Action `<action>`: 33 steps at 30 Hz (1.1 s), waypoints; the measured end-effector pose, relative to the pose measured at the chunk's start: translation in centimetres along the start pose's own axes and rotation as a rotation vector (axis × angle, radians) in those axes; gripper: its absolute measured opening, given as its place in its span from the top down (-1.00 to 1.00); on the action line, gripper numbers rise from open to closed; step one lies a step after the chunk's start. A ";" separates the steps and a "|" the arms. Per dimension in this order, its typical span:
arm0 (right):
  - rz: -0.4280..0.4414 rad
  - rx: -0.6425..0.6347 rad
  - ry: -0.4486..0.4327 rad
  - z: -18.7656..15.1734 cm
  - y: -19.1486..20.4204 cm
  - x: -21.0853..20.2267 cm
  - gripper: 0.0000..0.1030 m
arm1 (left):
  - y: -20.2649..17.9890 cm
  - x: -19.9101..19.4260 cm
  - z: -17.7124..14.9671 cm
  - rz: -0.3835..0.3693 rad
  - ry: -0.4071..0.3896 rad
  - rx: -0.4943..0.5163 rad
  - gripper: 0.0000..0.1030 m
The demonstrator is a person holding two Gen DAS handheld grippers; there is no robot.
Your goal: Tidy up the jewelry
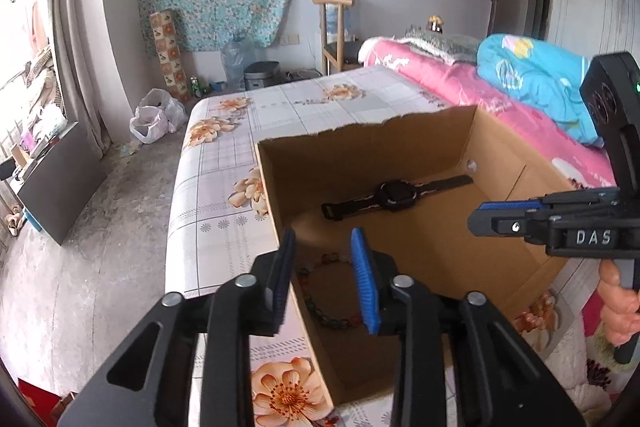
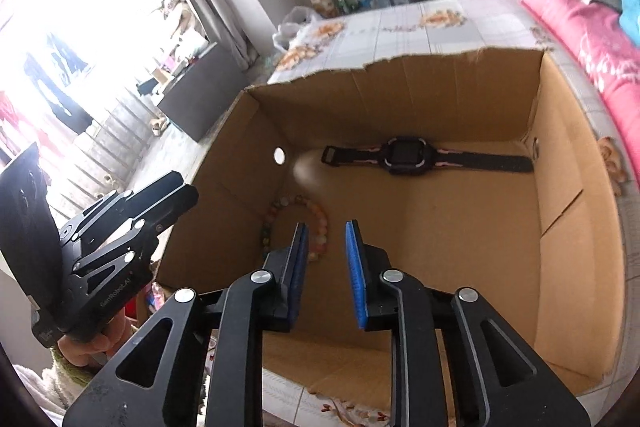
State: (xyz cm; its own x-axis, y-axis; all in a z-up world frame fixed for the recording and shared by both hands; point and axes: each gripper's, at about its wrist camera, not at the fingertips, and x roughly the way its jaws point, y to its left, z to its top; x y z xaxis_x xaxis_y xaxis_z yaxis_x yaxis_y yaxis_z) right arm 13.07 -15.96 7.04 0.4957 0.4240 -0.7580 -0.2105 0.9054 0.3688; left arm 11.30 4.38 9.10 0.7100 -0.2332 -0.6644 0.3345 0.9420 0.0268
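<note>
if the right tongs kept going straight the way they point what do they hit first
Probably the bare cardboard floor of the box, just right of the bead bracelet. The right tongs stand open and empty; depth is hard to judge.

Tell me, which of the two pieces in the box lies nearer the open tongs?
The bead bracelet, coiled by the box's left wall. The black watch lies stretched along the far wall.
</note>
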 end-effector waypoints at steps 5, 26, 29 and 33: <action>0.024 -0.033 -0.058 -1.2 1.4 -1.3 0.42 | -0.3 -3.0 -0.8 -0.032 -0.063 -0.021 -0.07; 0.060 0.095 0.073 -8.9 -1.1 -1.0 0.33 | -4.6 -3.9 -9.0 -0.145 0.092 -0.003 -0.52; 0.045 0.120 0.072 -8.3 -1.7 -0.6 0.33 | -4.8 -3.0 -8.8 -0.138 0.101 -0.001 -0.52; 0.032 0.135 0.066 -7.8 -2.0 -0.5 0.33 | -5.0 -2.3 -8.1 -0.140 0.096 -0.005 -0.52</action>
State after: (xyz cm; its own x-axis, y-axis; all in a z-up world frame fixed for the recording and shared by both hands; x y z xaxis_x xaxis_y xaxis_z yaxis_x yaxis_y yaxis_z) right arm 6.63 -17.76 2.48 0.4330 0.4577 -0.7766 -0.1079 0.8816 0.4594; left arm 2.94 2.18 4.42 0.5943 -0.3384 -0.7296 0.4230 0.9031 -0.0744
